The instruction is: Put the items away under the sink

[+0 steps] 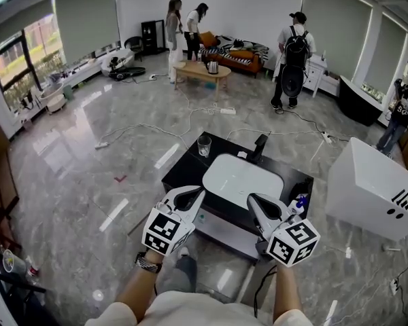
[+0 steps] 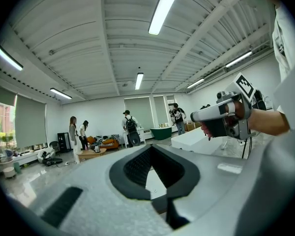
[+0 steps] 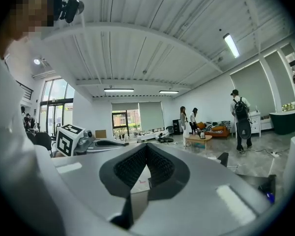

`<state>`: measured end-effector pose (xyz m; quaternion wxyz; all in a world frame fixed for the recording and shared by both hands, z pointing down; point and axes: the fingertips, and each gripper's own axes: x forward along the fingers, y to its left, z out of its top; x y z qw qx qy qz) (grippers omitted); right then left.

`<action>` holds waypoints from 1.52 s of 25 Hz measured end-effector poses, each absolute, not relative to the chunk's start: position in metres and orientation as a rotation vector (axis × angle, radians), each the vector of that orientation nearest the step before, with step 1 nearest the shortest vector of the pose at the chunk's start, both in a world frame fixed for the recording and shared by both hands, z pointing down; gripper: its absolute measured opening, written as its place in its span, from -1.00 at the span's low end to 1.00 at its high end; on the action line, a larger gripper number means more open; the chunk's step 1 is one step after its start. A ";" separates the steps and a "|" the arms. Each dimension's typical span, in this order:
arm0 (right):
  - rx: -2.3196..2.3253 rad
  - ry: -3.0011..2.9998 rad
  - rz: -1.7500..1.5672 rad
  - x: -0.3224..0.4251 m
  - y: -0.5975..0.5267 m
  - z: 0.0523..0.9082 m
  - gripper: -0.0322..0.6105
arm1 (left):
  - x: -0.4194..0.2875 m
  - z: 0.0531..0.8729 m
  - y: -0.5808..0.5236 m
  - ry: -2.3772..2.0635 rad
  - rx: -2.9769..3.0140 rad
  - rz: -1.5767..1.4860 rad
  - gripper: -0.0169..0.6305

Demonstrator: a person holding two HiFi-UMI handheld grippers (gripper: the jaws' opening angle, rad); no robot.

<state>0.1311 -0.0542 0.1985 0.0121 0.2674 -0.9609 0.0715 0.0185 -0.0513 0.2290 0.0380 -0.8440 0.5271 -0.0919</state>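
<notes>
A black sink unit [image 1: 183, 175] with a white basin [image 1: 241, 178] and a black faucet [image 1: 260, 147] stands in front of me. A clear glass [image 1: 204, 145] sits on its far left corner. At its right edge stands a small blue-and-white bottle [image 1: 299, 203]. My left gripper [image 1: 189, 197] hovers over the unit's front left, shut and holding nothing. My right gripper [image 1: 258, 206] hovers over the front right, just left of the bottle, also shut and empty. Both grippers point up and outward: the left gripper [image 2: 151, 149] and right gripper [image 3: 146, 146] views show mostly ceiling and room.
A pale lower shelf [image 1: 224, 231] shows under the sink's front. A big white box [image 1: 374, 189] stands to the right. Cables [image 1: 190, 124] trail across the marble floor. Several people stand far back near a coffee table [image 1: 202, 70] and sofa [image 1: 234, 56].
</notes>
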 end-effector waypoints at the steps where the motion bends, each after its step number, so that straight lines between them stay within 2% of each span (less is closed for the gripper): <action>1: 0.834 -2.991 0.215 0.128 -0.061 0.200 -0.89 | 0.016 0.231 -0.058 1.616 -2.594 -0.283 -0.96; 21: 0.947 -2.880 0.255 0.038 -0.273 0.240 -0.88 | -0.070 0.264 -0.283 1.532 -2.696 -0.284 -0.91; 33: 0.996 -2.772 0.318 -0.005 -0.363 0.294 -0.88 | -0.124 0.338 -0.389 1.553 -2.791 -0.419 -0.91; 38: 1.052 -2.724 0.343 -0.012 -0.395 0.318 -0.88 | -0.132 0.385 -0.427 1.524 -2.893 -0.472 -0.80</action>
